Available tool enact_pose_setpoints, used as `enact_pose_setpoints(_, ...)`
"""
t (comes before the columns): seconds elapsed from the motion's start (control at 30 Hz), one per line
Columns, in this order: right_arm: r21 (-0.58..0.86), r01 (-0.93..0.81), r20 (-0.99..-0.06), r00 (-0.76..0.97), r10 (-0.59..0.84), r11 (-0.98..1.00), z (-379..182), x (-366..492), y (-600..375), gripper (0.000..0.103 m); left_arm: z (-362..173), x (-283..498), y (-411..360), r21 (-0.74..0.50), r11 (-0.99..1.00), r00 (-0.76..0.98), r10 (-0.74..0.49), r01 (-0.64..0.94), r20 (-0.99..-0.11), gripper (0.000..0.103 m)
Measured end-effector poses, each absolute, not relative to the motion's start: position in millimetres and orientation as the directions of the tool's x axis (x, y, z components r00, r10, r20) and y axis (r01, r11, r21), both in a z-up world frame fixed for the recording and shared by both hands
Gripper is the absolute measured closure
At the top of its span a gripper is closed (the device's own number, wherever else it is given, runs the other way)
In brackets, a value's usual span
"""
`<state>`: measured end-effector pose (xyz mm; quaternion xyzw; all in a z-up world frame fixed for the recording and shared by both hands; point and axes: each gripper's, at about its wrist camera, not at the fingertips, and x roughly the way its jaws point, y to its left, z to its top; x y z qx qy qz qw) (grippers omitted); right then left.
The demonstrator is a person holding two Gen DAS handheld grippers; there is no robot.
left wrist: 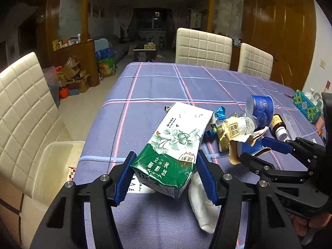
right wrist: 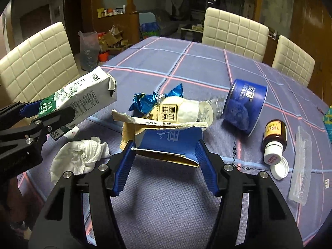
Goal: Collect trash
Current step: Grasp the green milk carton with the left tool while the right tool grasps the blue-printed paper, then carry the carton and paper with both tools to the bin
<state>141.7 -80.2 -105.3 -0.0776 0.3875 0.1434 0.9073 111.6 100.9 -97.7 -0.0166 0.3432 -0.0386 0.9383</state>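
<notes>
Now the left gripper (left wrist: 166,176) clamps the tissue pack (left wrist: 176,145); the right gripper (right wrist: 166,164) clamps the torn blue carton (right wrist: 168,145). Its ripped flap, seemingly loose, could slip free at lower centre.

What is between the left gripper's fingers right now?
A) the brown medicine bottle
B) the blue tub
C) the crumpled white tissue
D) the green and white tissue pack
D: the left gripper has its fingers pressed on both sides of the green and white tissue pack, lifted off the table as the right wrist view shows.
</notes>
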Motion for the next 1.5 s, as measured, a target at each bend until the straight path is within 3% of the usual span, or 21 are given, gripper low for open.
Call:
enact_pose_setpoints(0.37, -0.040, -0.341, -0.725, 0.657, 0.207, 0.939, -103, 141, -69, 0.042, -98, 105, 111, -0.001, 1.000, 0.775, -0.020, 0.025, -0.632, 0.046)
enact_pose_setpoints(0.87, -0.048, -0.370, -0.715, 0.661, 0.227, 0.928, -97, 140, -55, 0.042, -101, 105, 124, -0.024, 1.000, 0.774, -0.017, 0.002, -0.633, 0.046)
enact_pose_setpoints(1.5, -0.099, -0.535, -0.715, 0.625, 0.314, 0.839, -85, 144, 42, 0.042, -104, 95, 202, -0.051, 0.981, 0.767, 0.112, -0.185, -0.632, 0.046)
